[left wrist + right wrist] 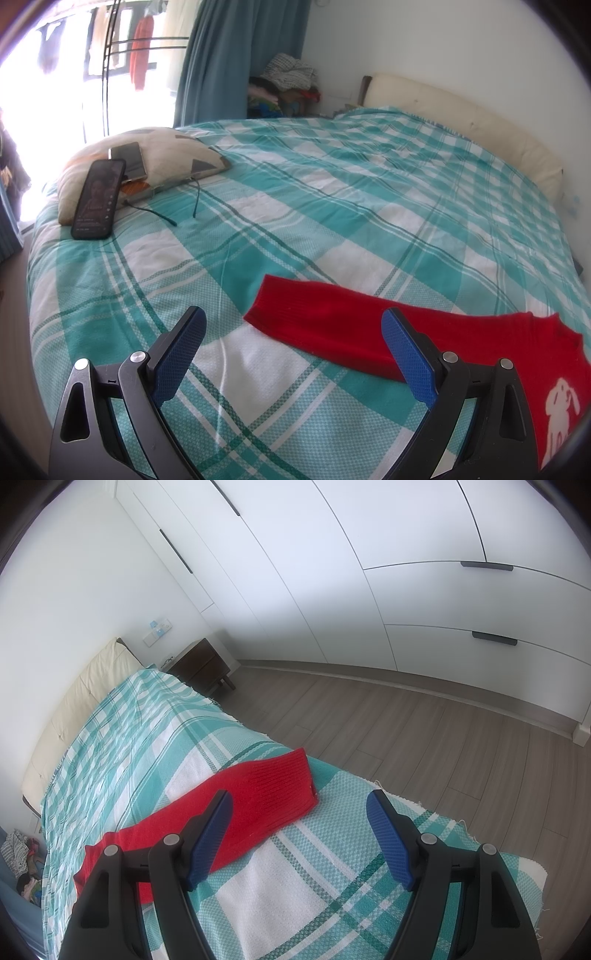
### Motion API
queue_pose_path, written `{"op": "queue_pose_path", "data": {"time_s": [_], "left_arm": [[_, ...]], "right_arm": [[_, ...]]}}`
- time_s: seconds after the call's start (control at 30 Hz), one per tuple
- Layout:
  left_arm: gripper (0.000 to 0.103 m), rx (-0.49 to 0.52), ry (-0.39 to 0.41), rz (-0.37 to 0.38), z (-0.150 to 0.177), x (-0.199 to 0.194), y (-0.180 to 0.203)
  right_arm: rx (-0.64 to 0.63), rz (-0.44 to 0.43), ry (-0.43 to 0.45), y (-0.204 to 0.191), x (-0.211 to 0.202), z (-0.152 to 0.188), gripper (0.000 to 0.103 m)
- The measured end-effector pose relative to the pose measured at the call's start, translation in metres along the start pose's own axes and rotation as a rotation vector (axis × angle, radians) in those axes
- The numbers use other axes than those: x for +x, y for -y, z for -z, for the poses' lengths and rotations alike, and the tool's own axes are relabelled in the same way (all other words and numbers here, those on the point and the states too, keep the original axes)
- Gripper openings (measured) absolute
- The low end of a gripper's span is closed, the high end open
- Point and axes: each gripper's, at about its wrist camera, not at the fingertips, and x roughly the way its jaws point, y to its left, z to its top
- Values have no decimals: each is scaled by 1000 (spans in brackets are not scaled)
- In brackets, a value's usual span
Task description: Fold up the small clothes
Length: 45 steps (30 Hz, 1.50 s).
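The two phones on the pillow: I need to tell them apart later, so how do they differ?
The black phone leans down off the pillow onto the bedspread; the pale phone lies wholly on the pillow. The black phone's screen shows a picture; the pale phone's looks blank. The black phone partly overlaps the pale one. Both lie face up.

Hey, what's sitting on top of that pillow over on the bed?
Two phones: a black phone with a lit screen leans against the pillow, and a second phone lies flat on top. Something orange pokes out beneath them, mostly covered, so I cannot identify it.
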Motion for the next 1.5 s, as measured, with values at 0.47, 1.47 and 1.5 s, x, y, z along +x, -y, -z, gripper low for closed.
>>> {"op": "queue_pose_path", "data": {"time_s": [0.47,1.47,1.5], "left_arm": [[97,0,-1,1,0,0,0],[97,-19,-2,8,6,1,0],[97,-20,-2,6,7,1,0]], "right_arm": [[0,-1,1,0,0,0,74],[271,-256,-40,34,9,0,74],[310,-293,-54,39,12,2,74]]}}
